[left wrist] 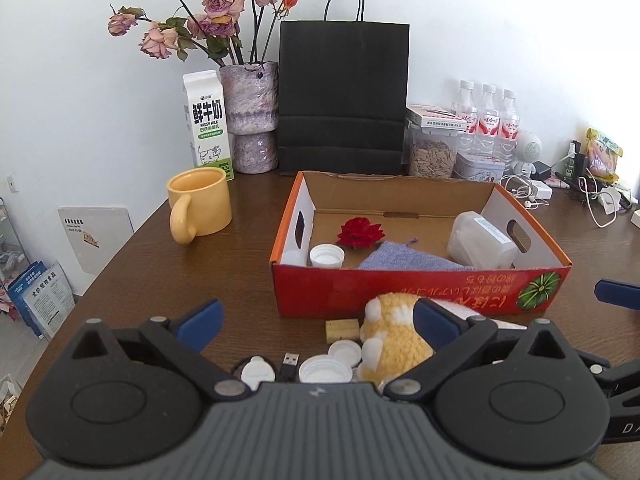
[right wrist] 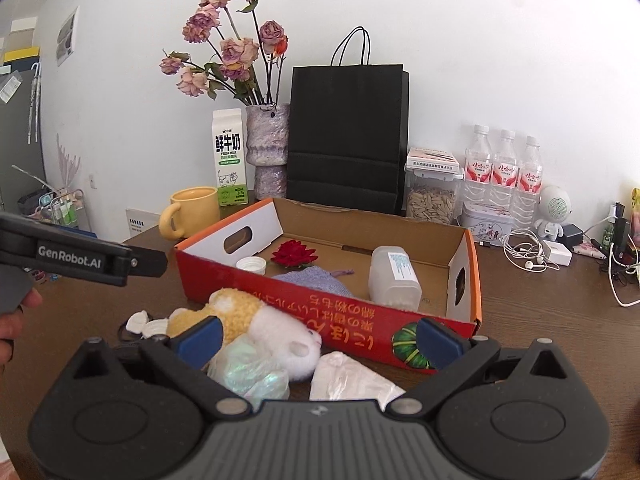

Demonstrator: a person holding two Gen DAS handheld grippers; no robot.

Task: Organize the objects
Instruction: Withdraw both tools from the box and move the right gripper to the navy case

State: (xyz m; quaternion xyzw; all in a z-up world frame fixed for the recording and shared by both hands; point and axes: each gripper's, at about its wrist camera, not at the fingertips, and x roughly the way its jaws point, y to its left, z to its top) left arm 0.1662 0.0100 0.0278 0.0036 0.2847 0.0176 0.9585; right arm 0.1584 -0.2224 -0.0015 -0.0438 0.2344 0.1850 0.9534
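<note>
An open red cardboard box (left wrist: 400, 292) (right wrist: 360, 320) sits mid-table, holding a red fabric flower (left wrist: 360, 232), a white cap (left wrist: 327, 255), a lilac pouch (left wrist: 404, 258) and a clear plastic jar (left wrist: 480, 240) lying on its side. Before the box lie a yellow-and-white plush toy (left wrist: 394, 340) (right wrist: 256, 328), white caps (left wrist: 324, 368), a USB plug (left wrist: 290, 362) and a small yellow block (left wrist: 342, 328). My left gripper (left wrist: 316, 322) stands open over the caps. My right gripper (right wrist: 318, 340) is open above the plush, a shiny plastic wrap (right wrist: 248, 372) and a white packet (right wrist: 352, 380).
At the back stand a yellow mug (left wrist: 200, 204), a milk carton (left wrist: 208, 124), a vase of dried roses (left wrist: 250, 116), a black paper bag (left wrist: 344, 96), a seed jar (left wrist: 432, 152) and water bottles (left wrist: 486, 120). Cables and earphones (right wrist: 528, 252) clutter the right side. A hand (right wrist: 16, 320) holds the left gripper.
</note>
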